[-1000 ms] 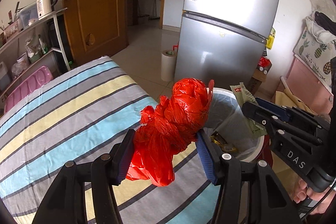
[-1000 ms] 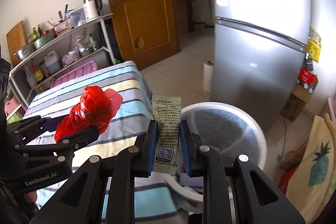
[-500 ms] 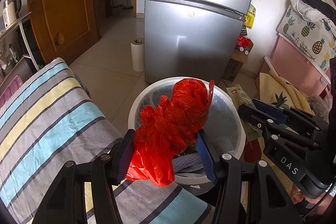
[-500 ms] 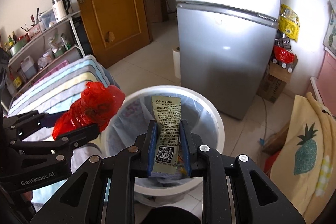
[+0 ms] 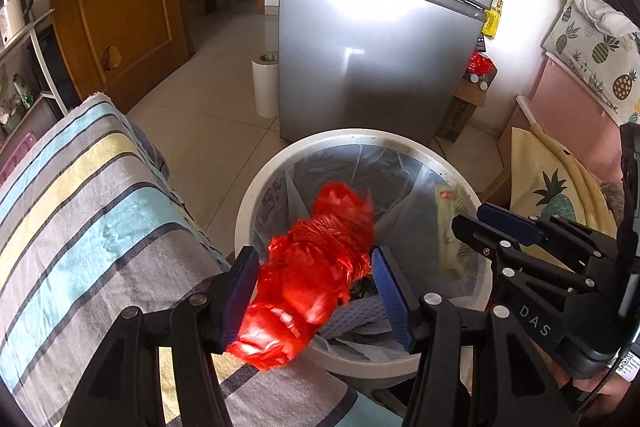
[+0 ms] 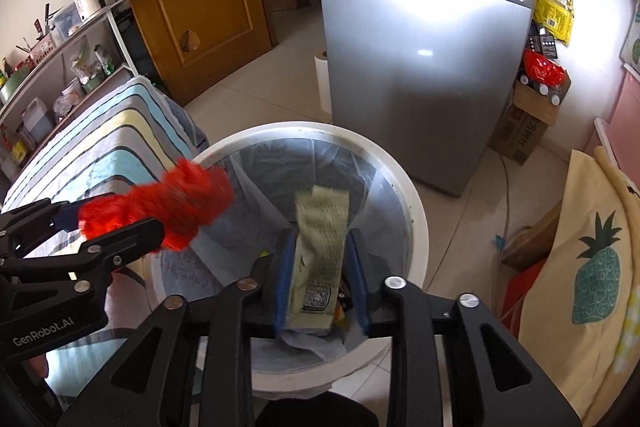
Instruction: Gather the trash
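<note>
Crumpled red plastic bag [image 5: 316,267] sat pinched between the left gripper [image 5: 316,291] pads above the round white lined trash bin [image 6: 416,211]. Over that bin, the right gripper [image 6: 322,283] had just been opening, its blue pads clear of the pale green printed sachet [image 6: 320,247] between them.

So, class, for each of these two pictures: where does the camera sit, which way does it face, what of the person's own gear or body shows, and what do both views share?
Left wrist: sits on the left gripper, looking steeply down at the white bin; its fingers hold the red plastic bag; the right gripper enters from the right.
Right wrist: sits on the right gripper, facing down into the bin; its jaws have just opened, the green wrapper loose between them; the left gripper shows at left.
Shared: bin, red bag, wrapper, fridge, striped cloth.
</note>
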`<state>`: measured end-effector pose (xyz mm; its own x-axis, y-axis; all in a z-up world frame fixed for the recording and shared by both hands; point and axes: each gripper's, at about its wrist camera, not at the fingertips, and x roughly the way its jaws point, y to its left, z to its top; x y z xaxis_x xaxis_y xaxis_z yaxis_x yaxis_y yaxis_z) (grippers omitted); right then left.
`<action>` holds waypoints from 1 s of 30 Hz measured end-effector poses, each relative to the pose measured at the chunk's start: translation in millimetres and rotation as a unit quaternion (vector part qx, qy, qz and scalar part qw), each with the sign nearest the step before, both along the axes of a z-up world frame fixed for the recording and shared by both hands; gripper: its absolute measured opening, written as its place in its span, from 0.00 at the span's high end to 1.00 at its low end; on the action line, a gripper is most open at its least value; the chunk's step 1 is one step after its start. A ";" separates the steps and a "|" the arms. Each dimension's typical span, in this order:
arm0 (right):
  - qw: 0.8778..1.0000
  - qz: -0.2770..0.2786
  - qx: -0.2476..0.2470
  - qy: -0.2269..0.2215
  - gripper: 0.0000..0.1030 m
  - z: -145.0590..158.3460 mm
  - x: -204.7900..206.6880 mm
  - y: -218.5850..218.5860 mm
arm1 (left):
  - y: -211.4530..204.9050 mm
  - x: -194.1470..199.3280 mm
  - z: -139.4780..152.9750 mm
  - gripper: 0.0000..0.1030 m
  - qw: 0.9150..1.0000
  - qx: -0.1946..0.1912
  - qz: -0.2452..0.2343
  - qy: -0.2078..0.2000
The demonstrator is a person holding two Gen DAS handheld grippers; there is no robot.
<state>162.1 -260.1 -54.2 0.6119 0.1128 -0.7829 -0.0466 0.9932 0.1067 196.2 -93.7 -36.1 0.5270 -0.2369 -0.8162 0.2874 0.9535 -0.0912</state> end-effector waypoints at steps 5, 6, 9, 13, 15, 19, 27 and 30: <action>1.000 -0.006 0.005 -0.003 0.55 1.5 -2.8 -2.9 | 3.1 -1.7 -0.6 0.42 1.000 0.006 0.009 0.001; 1.000 -0.007 0.005 -0.004 0.55 2.4 -3.4 -3.0 | 4.1 -3.2 0.5 0.42 1.000 0.005 0.010 -0.001; 1.000 -0.010 0.006 -0.012 0.55 7.1 -9.3 -2.8 | 10.9 -10.3 6.7 0.42 1.000 -0.002 0.016 -0.013; 0.999 -0.012 0.007 -0.032 0.55 17.9 -20.5 1.6 | 17.6 -24.1 17.1 0.42 0.999 0.004 0.028 -0.036; 0.999 -0.011 0.003 -0.045 0.55 23.7 -27.6 5.2 | 20.5 -32.0 21.8 0.42 0.998 0.003 0.031 -0.045; 0.998 -0.012 0.003 -0.061 0.55 33.6 -42.1 13.5 | 29.1 -47.1 28.5 0.42 0.998 -0.005 0.039 -0.057; 0.996 -0.019 -0.001 -0.088 0.55 46.2 -75.6 26.1 | 41.8 -84.5 40.3 0.42 0.994 -0.004 0.060 -0.095; 0.995 -0.018 -0.001 -0.098 0.55 50.5 -88.2 28.3 | 44.5 -99.0 44.3 0.42 0.991 0.009 0.070 -0.113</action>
<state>73.9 -231.8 -3.8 0.7560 0.0868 -0.6488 -0.0300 0.9947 0.0981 97.1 -49.3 8.2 0.7239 -0.1338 -0.6768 0.1623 0.9865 -0.0215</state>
